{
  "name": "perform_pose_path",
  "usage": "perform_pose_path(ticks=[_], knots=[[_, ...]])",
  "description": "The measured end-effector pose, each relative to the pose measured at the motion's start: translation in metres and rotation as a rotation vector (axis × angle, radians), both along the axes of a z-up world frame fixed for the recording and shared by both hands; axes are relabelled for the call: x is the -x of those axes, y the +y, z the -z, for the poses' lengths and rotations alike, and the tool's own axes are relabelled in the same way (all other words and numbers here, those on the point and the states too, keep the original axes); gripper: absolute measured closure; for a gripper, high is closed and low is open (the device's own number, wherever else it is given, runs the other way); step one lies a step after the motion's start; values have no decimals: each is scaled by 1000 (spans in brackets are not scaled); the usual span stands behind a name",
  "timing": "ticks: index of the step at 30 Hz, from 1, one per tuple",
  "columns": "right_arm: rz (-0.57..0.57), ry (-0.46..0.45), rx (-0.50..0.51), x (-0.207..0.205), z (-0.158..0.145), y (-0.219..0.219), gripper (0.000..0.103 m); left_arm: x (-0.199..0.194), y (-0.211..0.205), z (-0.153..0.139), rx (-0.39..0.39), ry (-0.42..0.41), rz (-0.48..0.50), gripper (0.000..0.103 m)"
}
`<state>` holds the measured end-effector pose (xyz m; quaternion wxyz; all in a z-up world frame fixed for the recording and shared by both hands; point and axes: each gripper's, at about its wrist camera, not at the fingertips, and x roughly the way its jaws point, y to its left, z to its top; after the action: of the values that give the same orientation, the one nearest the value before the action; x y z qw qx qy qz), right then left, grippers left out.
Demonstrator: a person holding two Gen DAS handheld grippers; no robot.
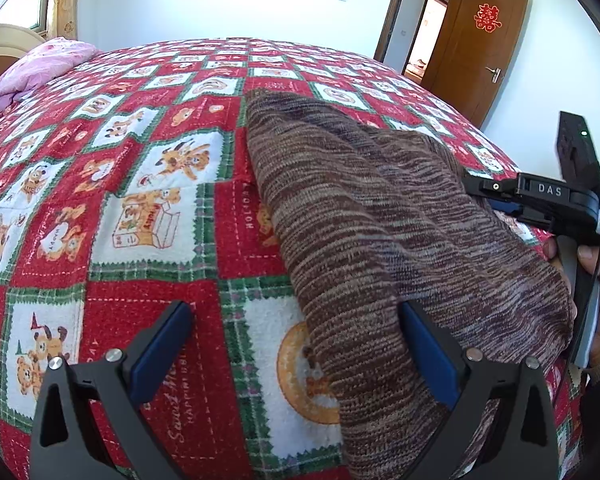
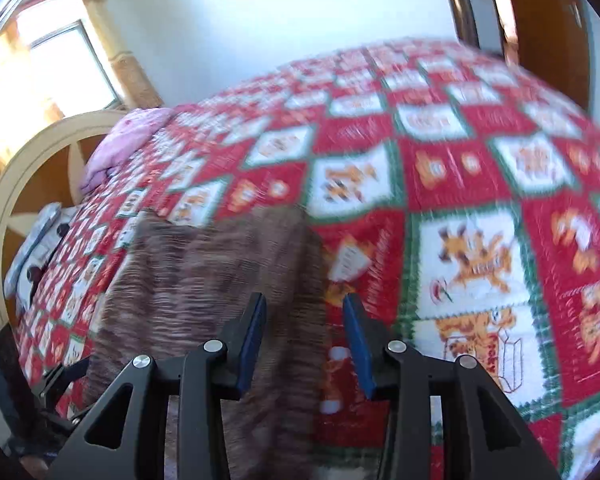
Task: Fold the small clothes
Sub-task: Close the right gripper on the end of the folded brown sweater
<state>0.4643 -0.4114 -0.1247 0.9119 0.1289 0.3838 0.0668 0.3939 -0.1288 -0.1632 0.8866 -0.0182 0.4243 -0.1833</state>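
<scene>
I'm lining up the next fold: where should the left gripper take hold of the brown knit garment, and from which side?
Probably the near left edge of the brown knit garment, approached from the bare bedspread on its left. In the left wrist view that long edge runs free and slightly raised off the bedspread, close ahead of the open left gripper, so one finger could likely slip under it.

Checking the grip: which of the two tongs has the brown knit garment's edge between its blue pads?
The right tongs: the brown striped knit garment runs between its open pads; the left tongs straddle mostly the red patchwork blanket.
</scene>
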Motion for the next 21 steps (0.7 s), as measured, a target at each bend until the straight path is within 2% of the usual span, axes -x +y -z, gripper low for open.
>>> perform_pose_path(ticks=[2,3,5,7,9,10,13,17,19,20,21], knots=[[-57,-21,14,6,-12,15,62,0,1,0,4,0,1,0],[-76,-23,64,7,-17,27,62,0,0,0,4,-1,1,0],[-79,35,159,-1,-13,40,62,0,0,0,6,-1,1,0],[-86,67,180,-11,-5,43,65,0,1,0,11,-2,0,0],[-68,100,183,-19,3,40,102,1,1,0,15,-4,0,0],[-60,99,167,-19,3,39,102,1,1,0,20,-4,0,0],[12,78,265,-18,2,35,102,3,2,-1,28,-10,-2,0],[-6,98,152,-20,6,14,101,6,-3,-1,2,-21,11,0],[-44,87,70,-12,-1,8,94,5,-1,-1,16,-16,11,0],[-52,86,43,-6,-5,5,81,5,0,-1,26,-14,11,0],[-61,79,17,3,-9,4,76,4,1,-1,33,-13,11,0]])
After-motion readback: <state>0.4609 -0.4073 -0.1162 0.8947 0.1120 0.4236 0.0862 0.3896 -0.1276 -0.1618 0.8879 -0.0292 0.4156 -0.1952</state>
